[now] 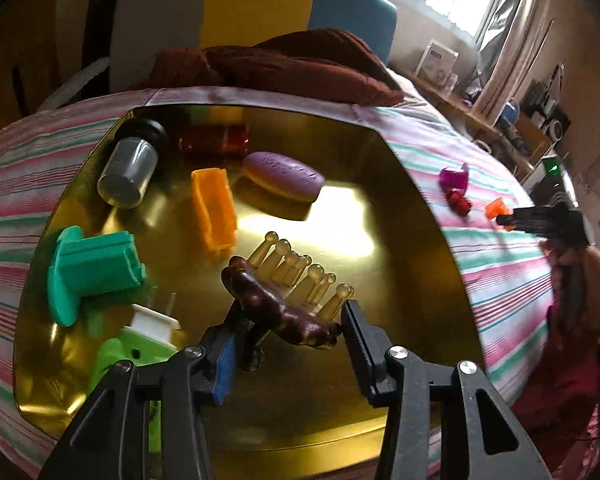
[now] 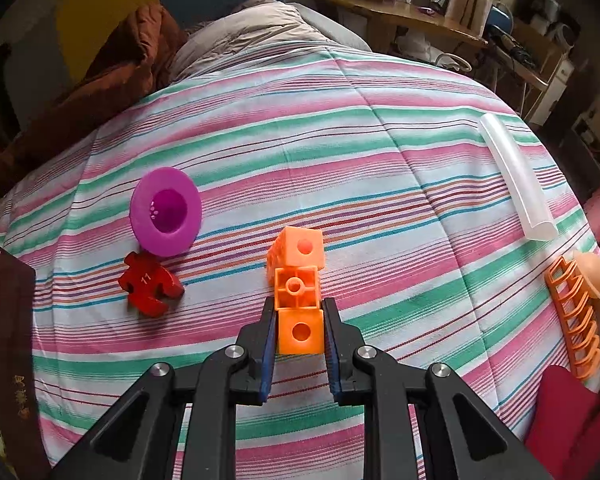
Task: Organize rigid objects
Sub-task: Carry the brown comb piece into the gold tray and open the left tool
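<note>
In the left wrist view my left gripper (image 1: 292, 312) is shut on a dark brown massage comb (image 1: 276, 308) with amber knobbed pins, held just above a shiny gold tray (image 1: 400, 216). In the right wrist view my right gripper (image 2: 299, 304) is shut on a chain of orange cubes (image 2: 300, 332). The far cube (image 2: 300, 248) of the chain rests on the striped bed cover (image 2: 340, 152). From the left wrist view the right gripper (image 1: 540, 216) shows at the right edge with the orange cubes (image 1: 496, 206).
On the tray lie a grey cup (image 1: 128, 172), a red clear box (image 1: 216, 140), a purple oval (image 1: 284, 176), an orange open box (image 1: 214, 210), a green block (image 1: 92, 276) and a white plug (image 1: 152, 324). The bed cover bears a purple funnel (image 2: 166, 210), a red puzzle piece (image 2: 150, 288), a clear half-tube (image 2: 516, 176) and an orange rack (image 2: 576, 320).
</note>
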Demonstrator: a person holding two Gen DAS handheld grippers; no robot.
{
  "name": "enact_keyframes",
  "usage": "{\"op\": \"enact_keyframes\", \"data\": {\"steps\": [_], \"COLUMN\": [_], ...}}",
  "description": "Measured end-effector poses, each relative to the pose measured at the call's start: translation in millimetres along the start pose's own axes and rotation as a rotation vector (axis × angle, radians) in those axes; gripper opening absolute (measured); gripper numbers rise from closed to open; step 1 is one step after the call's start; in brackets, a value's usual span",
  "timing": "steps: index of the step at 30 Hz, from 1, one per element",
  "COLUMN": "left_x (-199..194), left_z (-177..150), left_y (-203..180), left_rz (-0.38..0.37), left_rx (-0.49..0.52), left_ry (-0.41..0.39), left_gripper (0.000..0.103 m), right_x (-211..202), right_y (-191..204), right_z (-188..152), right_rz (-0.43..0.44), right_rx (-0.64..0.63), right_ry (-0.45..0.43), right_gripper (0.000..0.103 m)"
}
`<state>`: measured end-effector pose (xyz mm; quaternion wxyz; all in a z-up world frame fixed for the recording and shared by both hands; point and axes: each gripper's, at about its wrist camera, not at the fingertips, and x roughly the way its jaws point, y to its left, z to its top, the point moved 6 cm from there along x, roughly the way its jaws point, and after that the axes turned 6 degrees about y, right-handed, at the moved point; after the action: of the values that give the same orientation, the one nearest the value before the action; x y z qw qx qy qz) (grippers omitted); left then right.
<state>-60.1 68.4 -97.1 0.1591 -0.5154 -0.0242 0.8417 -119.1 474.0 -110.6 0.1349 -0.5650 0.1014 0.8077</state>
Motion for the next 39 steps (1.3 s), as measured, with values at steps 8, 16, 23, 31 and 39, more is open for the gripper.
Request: {"op": "enact_keyframes", "data": {"steps": [8, 16, 23, 31, 39], "left_x": [5.3, 1.0, -30.7, -60.5, -61.5], "left_z": [-4.6, -10.7, -10.7, -13.0, -21.4], "left_y": [10.4, 11.0, 4.7, 14.9, 2.1], "left_rz": [0.050, 0.066, 0.102, 0.118, 0.056], "left_rx": [0.019, 0.003, 0.046, -0.045, -0.030], "left_ry": [0.010, 0.010, -0.092, -0.185, -0.176], "left_gripper": [0.048, 0.048, 0.049, 0.049, 0.058], "right_x": [-0.6, 2.3, 2.5, -4.9, -4.8], "right_y": [-0.5, -2.6, -2.8, -4.8, -4.0], "right_z": [-0.8, 1.4, 2.0, 7.2, 9.3], "right_rz": [0.003, 0.001, -0.001, 0.078, 0.120], "right_rx": [0.005, 0.005, 0.004, 0.045, 0.067], "right_ry": [0.003, 0.006, 0.001, -0.032, -0.033], "right_gripper": [0.021, 0.021, 0.021, 0.021, 0.021]}}
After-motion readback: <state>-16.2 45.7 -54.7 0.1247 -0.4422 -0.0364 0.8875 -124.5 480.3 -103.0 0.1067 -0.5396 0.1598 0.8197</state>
